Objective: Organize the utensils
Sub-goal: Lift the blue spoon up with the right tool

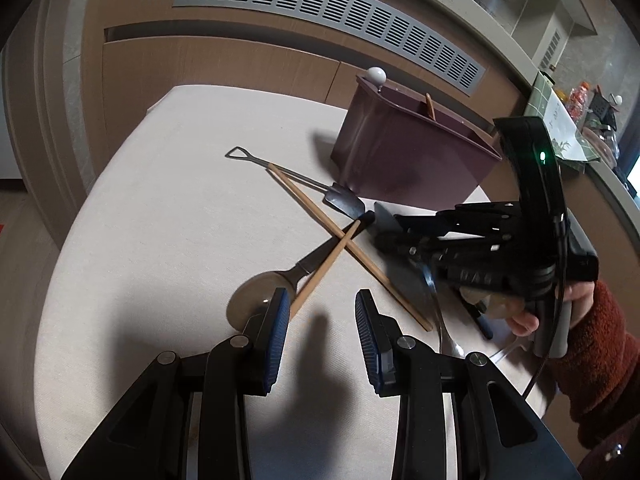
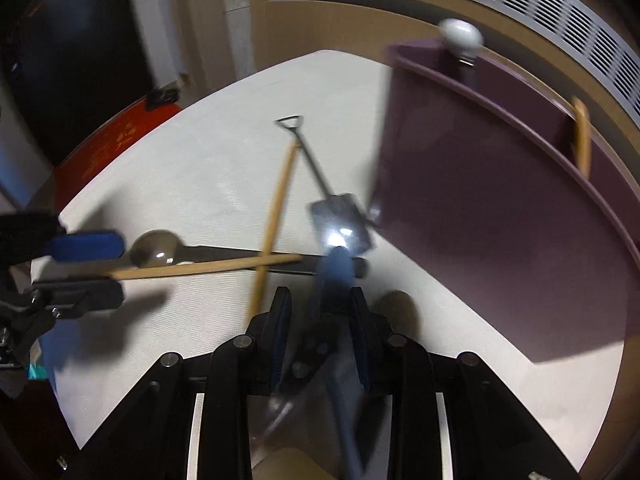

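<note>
Barely started: one chopstick [image 1: 430, 106] is in the bin [image 1: 404, 152]. Two chopsticks [image 1: 320, 276], spoon [image 1: 256, 300], shovel-spoon [image 1: 344, 200] left. Left gripper [image 1: 322, 316] gapes empty; right gripper [image 2: 320, 316] is clamped on blue-handled utensils [image 2: 338, 276].

Left wrist cam sits close above the near edge of the table [image 1: 160, 208], tilted down and looking across toward the far wall vent [image 1: 328, 16]. Right wrist cam comes in from the right side, steeper and even closer, pretty blurry. Both catch the crossed chopsticks [image 1: 320, 216] [image 2: 276, 208], the purple bin [image 1: 404, 152] [image 2: 492, 208], and each other's gripper.
</note>
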Demonstrator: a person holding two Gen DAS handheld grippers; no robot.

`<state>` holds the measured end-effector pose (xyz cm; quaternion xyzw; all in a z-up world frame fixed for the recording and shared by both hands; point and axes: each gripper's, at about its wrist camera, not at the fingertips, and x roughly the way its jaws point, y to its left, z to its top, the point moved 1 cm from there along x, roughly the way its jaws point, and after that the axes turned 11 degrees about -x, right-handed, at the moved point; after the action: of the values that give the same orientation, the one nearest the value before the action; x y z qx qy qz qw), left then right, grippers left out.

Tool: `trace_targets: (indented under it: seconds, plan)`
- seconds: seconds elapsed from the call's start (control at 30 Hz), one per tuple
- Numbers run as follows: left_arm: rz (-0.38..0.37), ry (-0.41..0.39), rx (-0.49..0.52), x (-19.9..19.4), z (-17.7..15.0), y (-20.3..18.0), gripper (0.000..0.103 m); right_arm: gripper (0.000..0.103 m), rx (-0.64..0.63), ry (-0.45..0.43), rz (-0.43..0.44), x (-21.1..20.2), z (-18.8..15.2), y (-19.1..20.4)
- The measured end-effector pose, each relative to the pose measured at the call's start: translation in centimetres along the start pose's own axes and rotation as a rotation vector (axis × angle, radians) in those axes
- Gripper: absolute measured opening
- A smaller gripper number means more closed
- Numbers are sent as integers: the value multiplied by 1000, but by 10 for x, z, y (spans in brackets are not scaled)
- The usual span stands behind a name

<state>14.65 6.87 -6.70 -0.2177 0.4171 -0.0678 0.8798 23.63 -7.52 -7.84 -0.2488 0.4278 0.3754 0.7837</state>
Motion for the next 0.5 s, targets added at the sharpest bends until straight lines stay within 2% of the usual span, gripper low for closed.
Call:
trace_targets:
  seconds: [0.1, 0.23, 0.37, 0.5]
  plan:
    - [-3, 7, 0, 2, -1, -4, 35, 18, 104, -46, 51, -4, -8, -18]
    - [-7, 17, 24, 4, -4, -14, 35, 9, 157, -153, 55, -32, -17, -26]
    - [-18, 35, 52, 9, -8, -27, 35, 6, 206, -262, -21, -80, -29, -34]
    - [-35, 56, 96, 18, -14, -46, 39, 5, 280, -357, -37, -118, -44, -49]
